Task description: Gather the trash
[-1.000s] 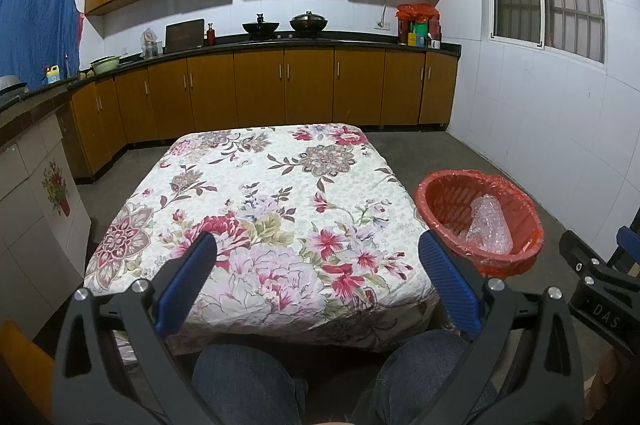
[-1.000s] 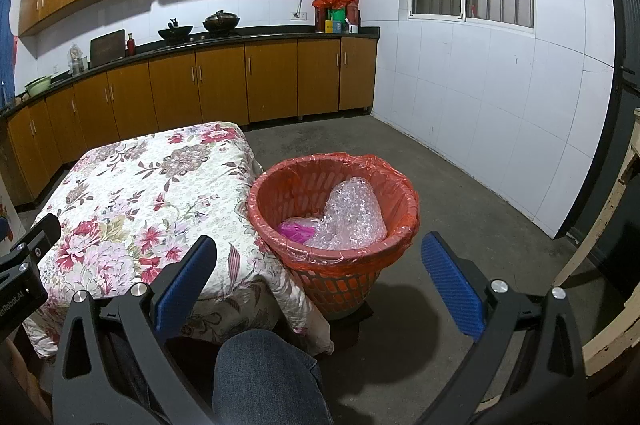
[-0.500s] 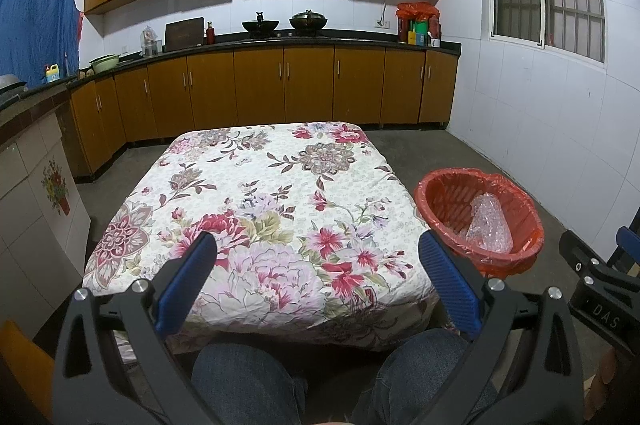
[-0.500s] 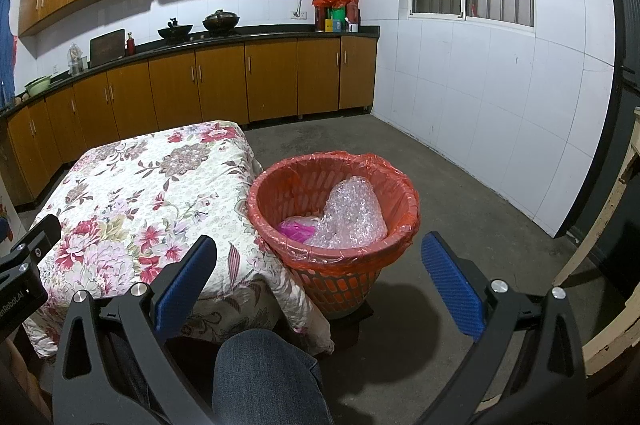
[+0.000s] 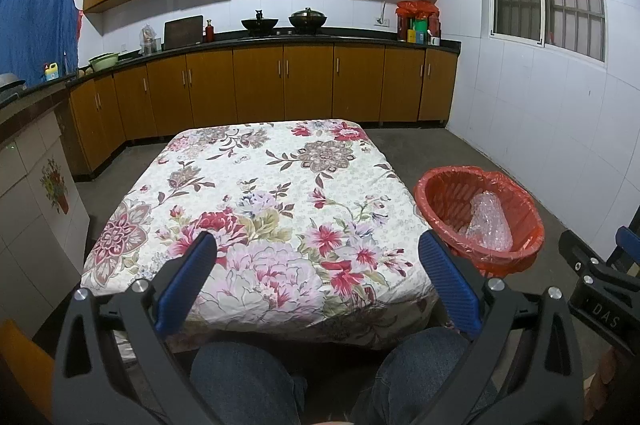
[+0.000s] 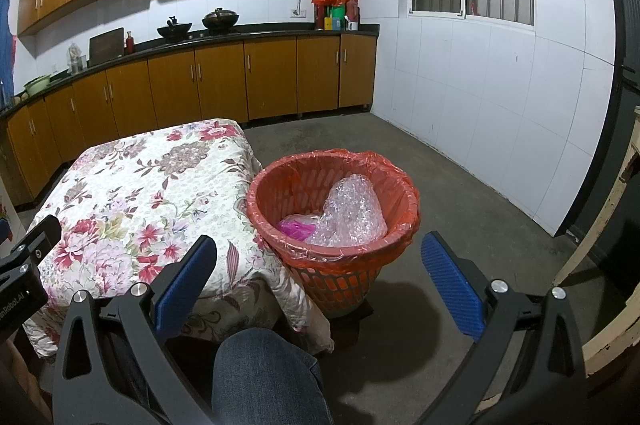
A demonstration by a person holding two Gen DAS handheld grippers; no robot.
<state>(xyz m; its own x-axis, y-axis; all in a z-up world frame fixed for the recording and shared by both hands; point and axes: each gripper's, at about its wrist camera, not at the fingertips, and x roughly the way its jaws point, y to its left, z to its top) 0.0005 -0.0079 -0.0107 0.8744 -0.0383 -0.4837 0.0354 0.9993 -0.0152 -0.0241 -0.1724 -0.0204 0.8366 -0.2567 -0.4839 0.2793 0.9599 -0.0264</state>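
A red trash basket (image 6: 334,267) with a red liner stands on the floor at the table's right side; it also shows in the left wrist view (image 5: 448,197). Inside lie crumpled bubble wrap (image 6: 352,213) and a pink piece (image 6: 296,227); the wrap also shows in the left wrist view (image 5: 488,221). My left gripper (image 5: 316,277) is open and empty over the table's near edge. My right gripper (image 6: 320,279) is open and empty, held in front of the basket. The table (image 5: 280,185) has a floral cloth with no loose item on it.
Kitchen cabinets and a counter (image 5: 280,85) line the far wall and the left side. A white tiled wall (image 6: 500,97) is on the right. A person's knees in jeans (image 5: 244,381) sit under the table's near edge. A wooden piece (image 6: 612,225) stands at far right.
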